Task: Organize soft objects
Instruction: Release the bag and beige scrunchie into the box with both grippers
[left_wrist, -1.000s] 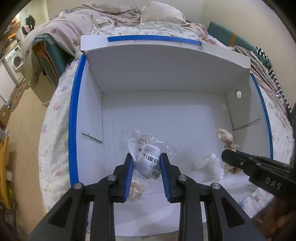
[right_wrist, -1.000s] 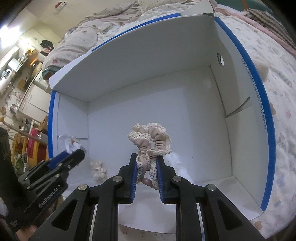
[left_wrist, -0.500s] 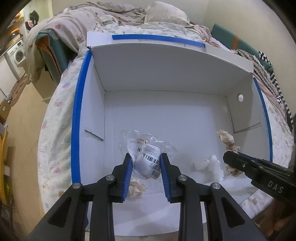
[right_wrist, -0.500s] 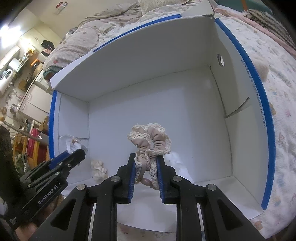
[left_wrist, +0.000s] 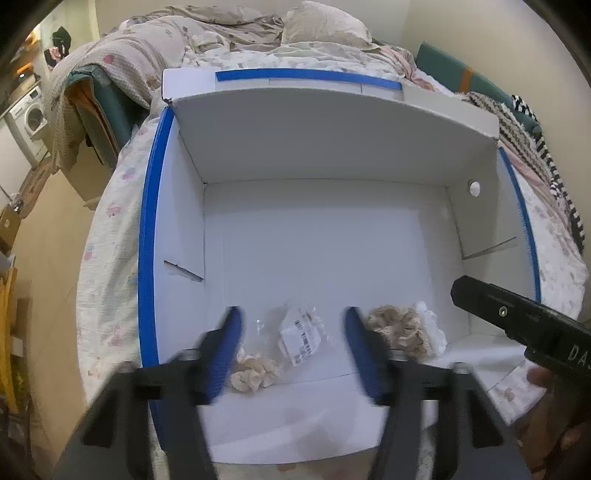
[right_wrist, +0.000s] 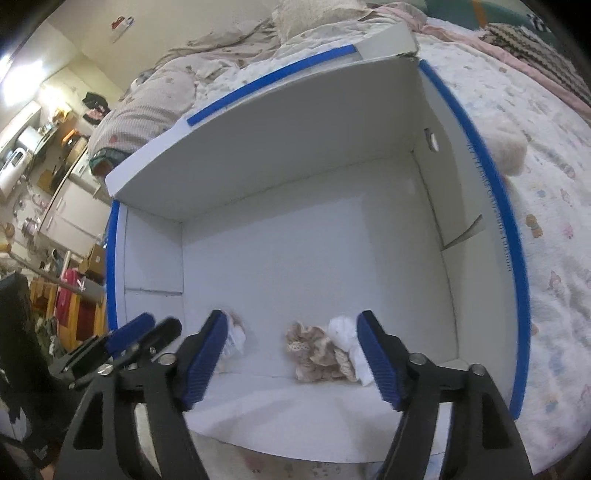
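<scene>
A white box with blue rims (left_wrist: 147, 229) (right_wrist: 513, 258) lies open on the bed. On its floor near the front lie a clear plastic bag with a barcode label (left_wrist: 299, 338), a small cream scrunchie (left_wrist: 253, 373), a beige lace scrunchie (left_wrist: 400, 328) (right_wrist: 317, 350) and a white soft item (left_wrist: 430, 326) (right_wrist: 345, 332). My left gripper (left_wrist: 293, 354) is open and empty above the bag. My right gripper (right_wrist: 291, 354) is open and empty above the lace scrunchie; it also shows at the right of the left wrist view (left_wrist: 524, 325).
The box sits on a floral bedsheet (right_wrist: 554, 206) with rumpled blankets and a pillow (left_wrist: 321, 26) behind. A striped knit throw (left_wrist: 535, 147) lies at the right. Floor and furniture lie off the bed's left side (left_wrist: 37, 258).
Both grippers opened. The left let go of the plastic bag and the right let go of the lace scrunchie; both now lie on the box floor. Both grippers pulled back.
</scene>
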